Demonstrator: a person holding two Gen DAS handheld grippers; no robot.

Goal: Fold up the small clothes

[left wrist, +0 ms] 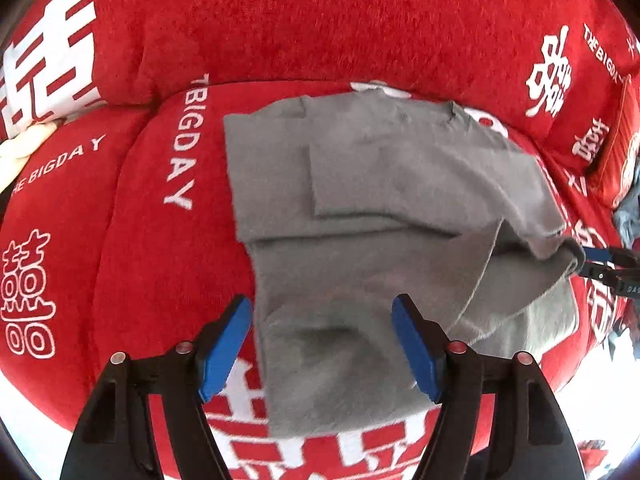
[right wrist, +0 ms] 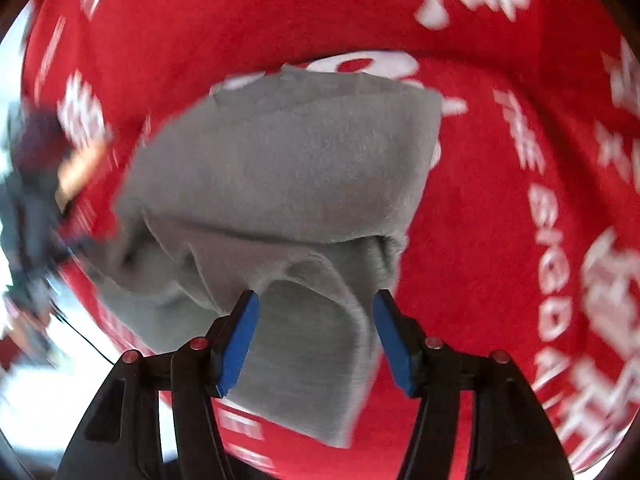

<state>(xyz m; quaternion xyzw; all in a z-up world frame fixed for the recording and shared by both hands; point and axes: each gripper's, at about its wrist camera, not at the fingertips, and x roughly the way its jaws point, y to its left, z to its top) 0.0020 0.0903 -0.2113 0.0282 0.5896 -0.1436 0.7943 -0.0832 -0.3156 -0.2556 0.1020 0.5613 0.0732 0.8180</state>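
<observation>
A small grey fleece garment [left wrist: 360,200] lies partly folded on the red sofa cover [left wrist: 140,240], with one flap laid across its upper part. My left gripper [left wrist: 322,344] hangs open above the garment's near end, blue pads apart and nothing pinched. In the blurred right wrist view the same garment [right wrist: 280,160] shows a bunched near edge rising between the fingers of my right gripper [right wrist: 316,340], which stands open; the pads do not press the cloth. The right gripper [left wrist: 600,266] also appears at the garment's right corner in the left wrist view.
The red cover carries white lettering and rises into a back cushion [left wrist: 320,20]. A red pillow [left wrist: 616,152] and a blue-grey cloth [left wrist: 628,216] sit at the right edge. A cream fabric [left wrist: 24,140] shows at the far left.
</observation>
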